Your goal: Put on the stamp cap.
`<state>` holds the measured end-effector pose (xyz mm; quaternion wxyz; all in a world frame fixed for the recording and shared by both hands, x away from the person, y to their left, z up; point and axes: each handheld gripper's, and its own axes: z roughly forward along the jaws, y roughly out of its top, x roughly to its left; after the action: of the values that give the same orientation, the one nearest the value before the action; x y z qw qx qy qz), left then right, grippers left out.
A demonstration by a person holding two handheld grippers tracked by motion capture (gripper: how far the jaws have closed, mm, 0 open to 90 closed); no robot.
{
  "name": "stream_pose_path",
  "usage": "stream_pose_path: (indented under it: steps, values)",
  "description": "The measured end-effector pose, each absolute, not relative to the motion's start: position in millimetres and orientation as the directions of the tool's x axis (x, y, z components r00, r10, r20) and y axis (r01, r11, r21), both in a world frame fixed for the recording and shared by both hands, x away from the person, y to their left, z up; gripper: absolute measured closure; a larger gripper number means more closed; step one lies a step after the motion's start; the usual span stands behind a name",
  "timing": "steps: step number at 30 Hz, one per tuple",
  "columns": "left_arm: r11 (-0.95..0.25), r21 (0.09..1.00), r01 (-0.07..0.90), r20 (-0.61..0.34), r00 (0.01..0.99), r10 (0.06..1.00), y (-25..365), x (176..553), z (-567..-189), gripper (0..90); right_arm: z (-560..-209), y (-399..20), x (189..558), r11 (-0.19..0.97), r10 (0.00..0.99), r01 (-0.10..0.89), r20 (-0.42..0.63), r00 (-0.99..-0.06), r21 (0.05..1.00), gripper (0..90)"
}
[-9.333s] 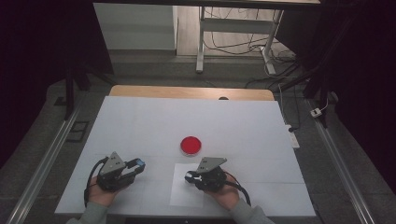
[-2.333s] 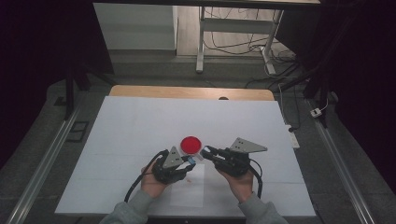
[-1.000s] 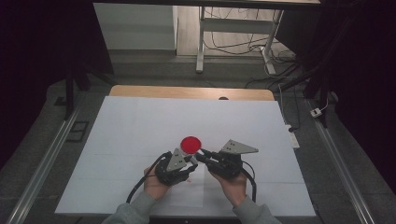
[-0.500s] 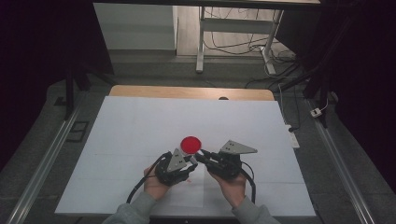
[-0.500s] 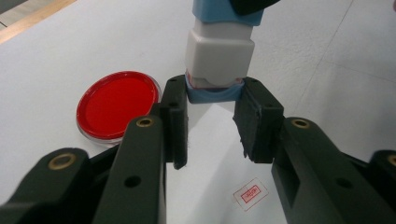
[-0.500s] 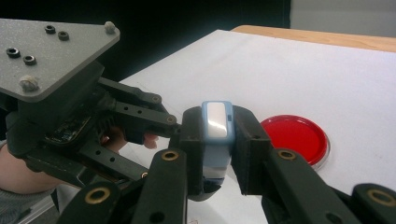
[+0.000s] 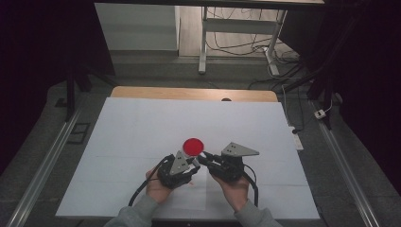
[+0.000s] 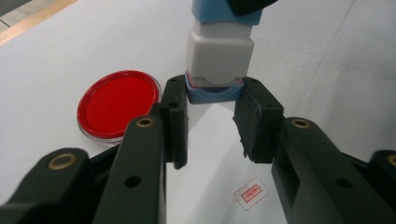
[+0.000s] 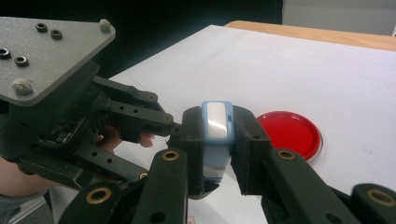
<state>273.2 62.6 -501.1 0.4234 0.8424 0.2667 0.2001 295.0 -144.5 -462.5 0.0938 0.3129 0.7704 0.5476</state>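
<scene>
A blue and white stamp (image 9: 217, 126) is held level above the table, and my right gripper (image 9: 218, 133) is shut on its white body. My left gripper (image 8: 215, 95) faces it, its jaws closed on the blue cap (image 8: 212, 93) at the stamp's lower end. A round red ink pad (image 7: 193, 146) lies on the white table just beyond both grippers (image 7: 197, 161). In the left gripper view the ink pad (image 8: 117, 103) sits to the left of the jaws, and a small red stamp print (image 8: 251, 192) marks the paper below them.
A white sheet of paper (image 7: 189, 196) lies under the hands near the front edge. The white table cover (image 7: 142, 123) stretches wide to the left, right and back. A wooden edge (image 7: 189, 93) runs along the far side.
Long ago the grippers rested apart near the front edge; now they meet at the stamp beside the ink pad. Over the last second they have barely moved.
</scene>
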Motion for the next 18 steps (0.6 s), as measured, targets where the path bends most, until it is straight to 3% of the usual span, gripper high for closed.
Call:
stream_pose_path:
  steps: [18]
  values:
    - [-0.505,0.817,0.277,0.119,0.776,0.619,61.9,272.7,-502.1,65.7,-461.7,-143.4,294.4,0.218,0.592,0.383,0.191,-0.783,0.898,75.1]
